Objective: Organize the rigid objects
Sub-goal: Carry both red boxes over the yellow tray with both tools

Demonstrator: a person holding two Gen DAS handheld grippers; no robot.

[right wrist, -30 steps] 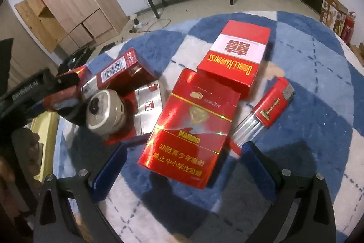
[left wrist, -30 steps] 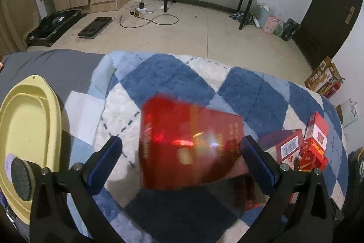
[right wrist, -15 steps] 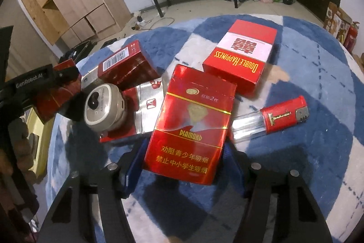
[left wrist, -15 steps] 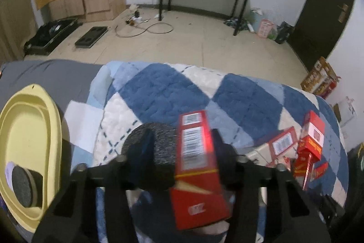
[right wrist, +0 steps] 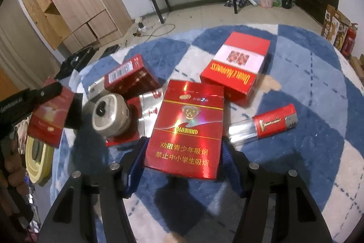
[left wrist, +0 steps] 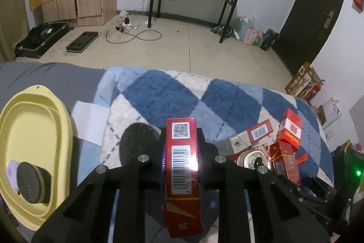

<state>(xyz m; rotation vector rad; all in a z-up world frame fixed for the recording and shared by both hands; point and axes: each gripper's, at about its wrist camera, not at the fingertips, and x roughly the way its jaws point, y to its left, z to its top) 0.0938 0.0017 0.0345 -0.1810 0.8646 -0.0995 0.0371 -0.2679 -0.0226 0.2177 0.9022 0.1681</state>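
red diamond pack [right wrist: 185,129] lies flat, long axis along right gripper [right wrist: 182,152].

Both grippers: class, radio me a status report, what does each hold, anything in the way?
Left gripper shut on a red pack. Right gripper closing on the Diamond pack. Yellow tray left; nothing blocking seen.

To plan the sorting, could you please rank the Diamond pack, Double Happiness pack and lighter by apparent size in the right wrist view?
1. Diamond pack, though nearest the camera.
2. Double Happiness pack.
3. Lighter.
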